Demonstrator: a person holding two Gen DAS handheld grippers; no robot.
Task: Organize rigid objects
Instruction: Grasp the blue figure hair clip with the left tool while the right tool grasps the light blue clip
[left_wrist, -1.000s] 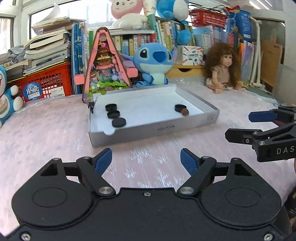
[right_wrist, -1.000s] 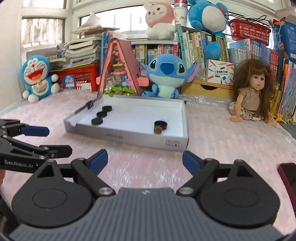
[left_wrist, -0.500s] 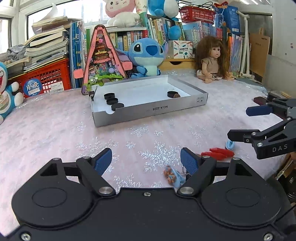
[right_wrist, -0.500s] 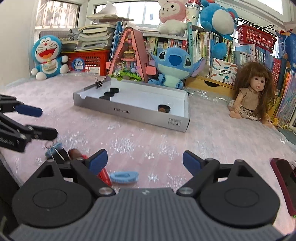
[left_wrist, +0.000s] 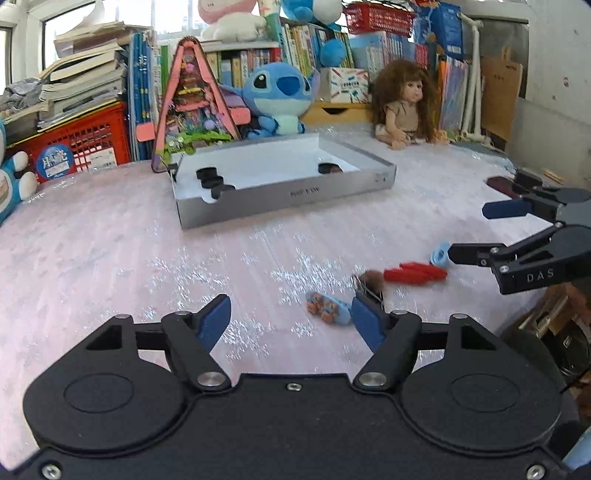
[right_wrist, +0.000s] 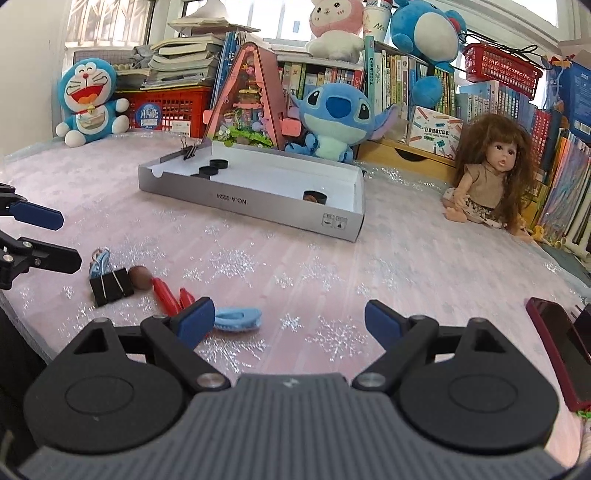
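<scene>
In the right wrist view, going from the left edge, the left tool (right_wrist: 35, 238) reaches in over the pink table (right_wrist: 406, 258), its jaws apart with nothing between them; they have just been closing. Just right of it, in the lower left of the frame, lie a black binder clip (right_wrist: 110, 286), a small brown ball (right_wrist: 140, 277) touching the clip's right side, a red plastic piece (right_wrist: 168, 295) and a light blue clip (right_wrist: 238, 318), all close together on the table. The right tool (right_wrist: 290, 323) sits low in the middle of the frame, its jaws spread wide and holding nothing; its left finger covers part of the red piece and the blue clip. Above, in the centre, stands a shallow grey tray (right_wrist: 258, 201) with black round caps (right_wrist: 212, 168) at its left end and another cap (right_wrist: 314, 196) at its right end. At the right edge sits a doll (right_wrist: 491, 173), and a dark red phone (right_wrist: 557, 343) lies at lower right. In the left wrist view a small blue bear charm (left_wrist: 327, 307) lies between the left tool's fingers.
</scene>
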